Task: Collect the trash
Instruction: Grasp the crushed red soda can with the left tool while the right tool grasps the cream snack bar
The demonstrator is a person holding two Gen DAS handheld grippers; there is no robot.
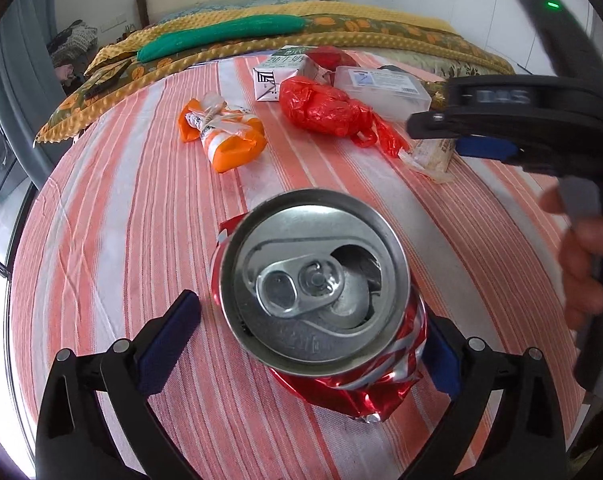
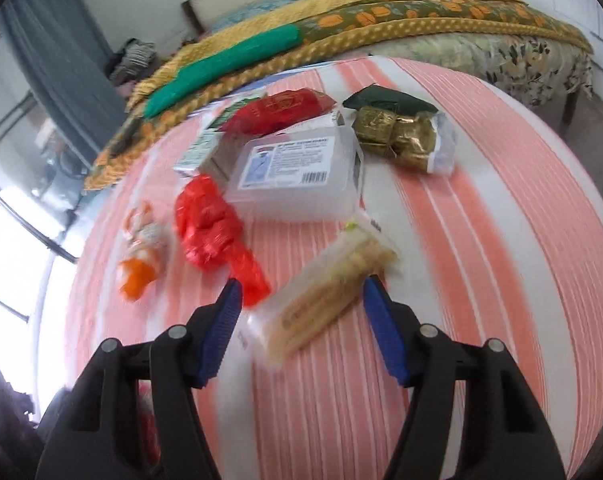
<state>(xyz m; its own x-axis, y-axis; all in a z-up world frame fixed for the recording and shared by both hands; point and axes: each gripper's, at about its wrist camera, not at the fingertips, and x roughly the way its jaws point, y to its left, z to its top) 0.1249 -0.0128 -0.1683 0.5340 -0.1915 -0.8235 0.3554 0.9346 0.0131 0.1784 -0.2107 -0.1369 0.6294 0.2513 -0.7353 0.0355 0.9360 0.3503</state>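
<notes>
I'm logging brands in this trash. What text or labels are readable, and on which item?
Nothing reads cleanly.
Clear plastic box: printed label with barcode, words too blurred.
White carton: print too small to read.
Right gripper body: raised lettering, blurred.
Crushed can: no legible brand.

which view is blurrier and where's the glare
Right wrist view is motion-smeared: the clear cracker packet and orange wrapper look soft. Left wrist view is sharp on the crushed red can, with only the right gripper blurred. Window light blows out both left edges.

Bright daylight, perhaps leftward; motion-blurred.
</notes>
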